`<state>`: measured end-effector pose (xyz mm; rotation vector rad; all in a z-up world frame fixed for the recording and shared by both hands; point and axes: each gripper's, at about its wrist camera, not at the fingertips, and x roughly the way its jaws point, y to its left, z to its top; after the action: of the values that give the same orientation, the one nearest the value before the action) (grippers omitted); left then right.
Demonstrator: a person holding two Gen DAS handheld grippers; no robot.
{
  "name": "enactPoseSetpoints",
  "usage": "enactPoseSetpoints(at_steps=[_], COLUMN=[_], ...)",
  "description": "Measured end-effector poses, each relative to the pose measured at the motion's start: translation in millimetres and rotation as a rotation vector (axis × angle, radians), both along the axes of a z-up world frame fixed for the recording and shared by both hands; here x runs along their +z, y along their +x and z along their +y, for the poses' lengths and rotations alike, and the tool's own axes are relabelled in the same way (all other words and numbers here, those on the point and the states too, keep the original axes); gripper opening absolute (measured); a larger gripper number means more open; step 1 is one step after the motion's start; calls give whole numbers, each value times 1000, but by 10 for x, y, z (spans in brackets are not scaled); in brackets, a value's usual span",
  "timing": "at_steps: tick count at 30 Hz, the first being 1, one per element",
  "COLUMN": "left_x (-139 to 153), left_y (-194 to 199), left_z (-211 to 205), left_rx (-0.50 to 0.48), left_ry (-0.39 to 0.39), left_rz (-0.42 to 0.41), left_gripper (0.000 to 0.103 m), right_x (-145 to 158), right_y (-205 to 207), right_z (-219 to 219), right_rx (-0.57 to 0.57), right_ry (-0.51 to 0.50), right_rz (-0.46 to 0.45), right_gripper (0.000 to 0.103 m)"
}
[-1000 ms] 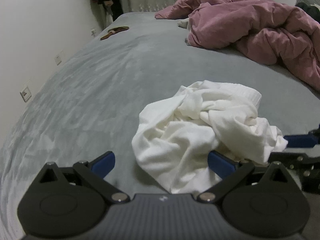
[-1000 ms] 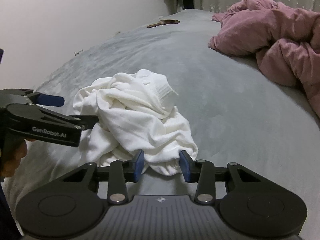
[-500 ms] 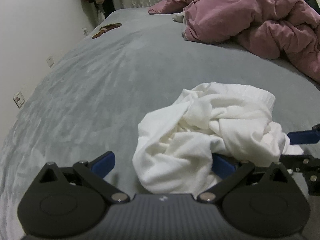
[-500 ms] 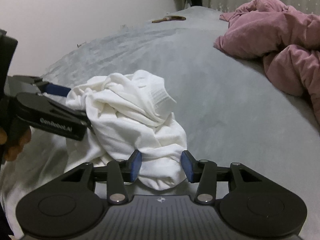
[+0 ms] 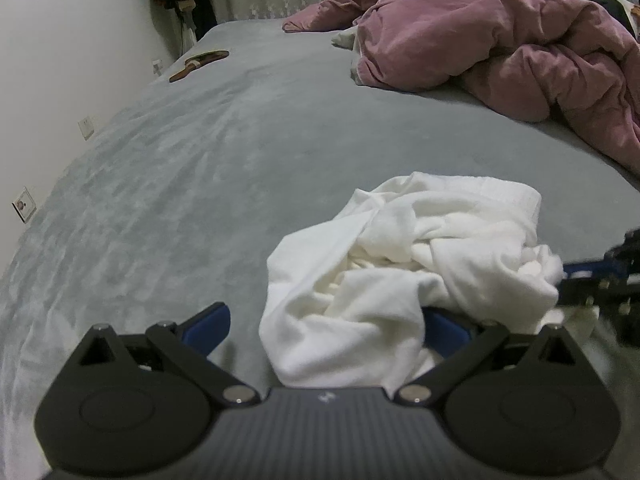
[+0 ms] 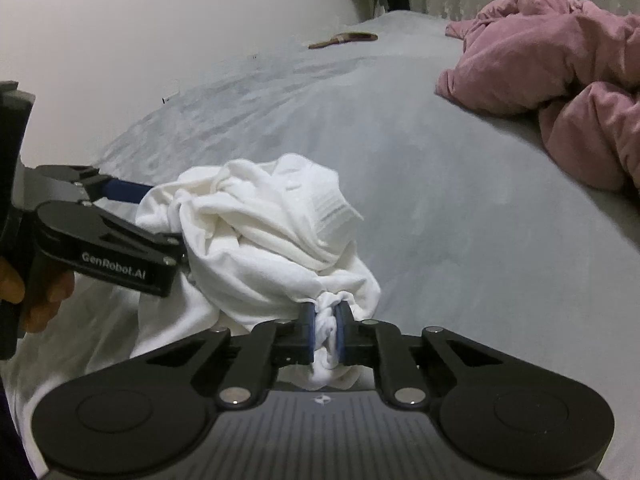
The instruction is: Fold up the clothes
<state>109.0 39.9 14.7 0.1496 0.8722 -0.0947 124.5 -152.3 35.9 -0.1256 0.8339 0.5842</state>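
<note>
My right claw is closing right now, and there's already a twisted bunch of the white garment squeezed between its two blue pads, the cloth puckering up out of the narrow gap at about 12 o'clock from my wrist. So that side has its pinch. My left claw is the opposite story: jaws spread wide, one blue finger bare over the grey bedspread at 10 o'clock, the other finger half buried under the near edge of the cloth at 2 o'clock, and nothing pressed between them yet. From the right wrist view I can see that same left claw coming in from 9 o'clock, its tip against the far flank of the heap, with my hand wrapped round its handle. The garment itself is a crumpled mound sitting on the bed just ahead of both claws, a ribbed hem or cuff sticking up on top; no sleeve or corner is laid out that I can pick out. Further off at 1 o'clock the pink duvet is piled up, well clear of my work. I'd call this the very start: getting two holds so the thing can be lifted and shaken open. Next, I reckon, the left claw needs to shut on a real edge, not a loose fold, before both lift apart.
</note>
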Motion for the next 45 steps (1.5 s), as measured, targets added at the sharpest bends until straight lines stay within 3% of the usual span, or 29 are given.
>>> enactPoseSetpoints(at_steps=[7, 22, 23, 26, 28, 29, 31, 34, 38, 45], left_x=[43, 101, 103, 98, 83, 81, 86, 131, 235, 296], left_y=[-56, -148, -156, -182, -190, -198, -217, -252, -376, -837], left_z=[22, -81, -91, -125, -156, -178, -215, -225, -278, -566], left_rx=[-15, -87, -98, -146, -169, -181, -201, -220, -287, -521], left_ry=[-53, -89, -96, -168, -213, -218, -224, -265, -321, -356], left_rz=[4, 3, 3, 32, 54, 58, 57, 54, 37, 45], left_gripper=[103, 101, 99, 75, 48, 42, 19, 12, 11, 9], right_x=[288, 809, 836, 921, 985, 1016, 1063, 1078, 1070, 933], right_y=[-36, -127, -137, -182, -224, -246, -284, -293, -259, -144], right_z=[-170, -572, -599, -671, -696, -707, -726, -760, -843, -950], right_rx=[-86, -245, -251, -262, -259, -257, -255, -268, -299, -342], right_ry=[5, 55, 61, 85, 105, 115, 128, 122, 109, 36], right_rz=[-129, -314, -322, -349, -372, -383, -400, -403, -385, -311], right_gripper=[10, 9, 9, 9, 9, 8, 8, 8, 8, 9])
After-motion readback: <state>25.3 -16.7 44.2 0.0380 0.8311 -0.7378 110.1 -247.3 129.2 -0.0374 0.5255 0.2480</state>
